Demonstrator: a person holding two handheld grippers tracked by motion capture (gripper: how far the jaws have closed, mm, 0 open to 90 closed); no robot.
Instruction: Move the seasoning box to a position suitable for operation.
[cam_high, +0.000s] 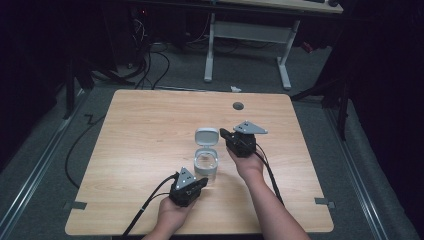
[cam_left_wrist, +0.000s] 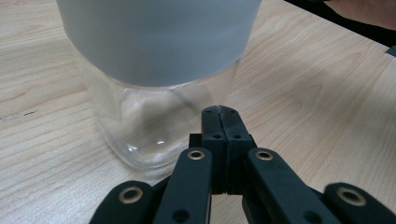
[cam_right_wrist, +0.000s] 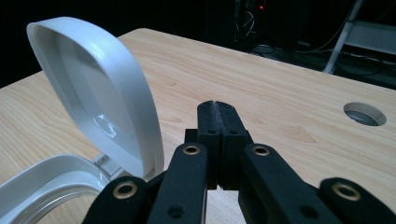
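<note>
Jar (cam_high: 206, 165) mid-tabletop (cam_high: 140, 130), lid (cam_high: 206, 136) flipped open. My left gripper (cam_left_wrist: 219, 112) and right gripper (cam_right_wrist: 215, 107): fingers pressed together, empty. Risk: left nudges the glass, jar could slide or tip.

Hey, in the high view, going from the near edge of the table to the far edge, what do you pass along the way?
Left gripper → clear container → its open white lid → round cable hole in the tabletop.
</note>
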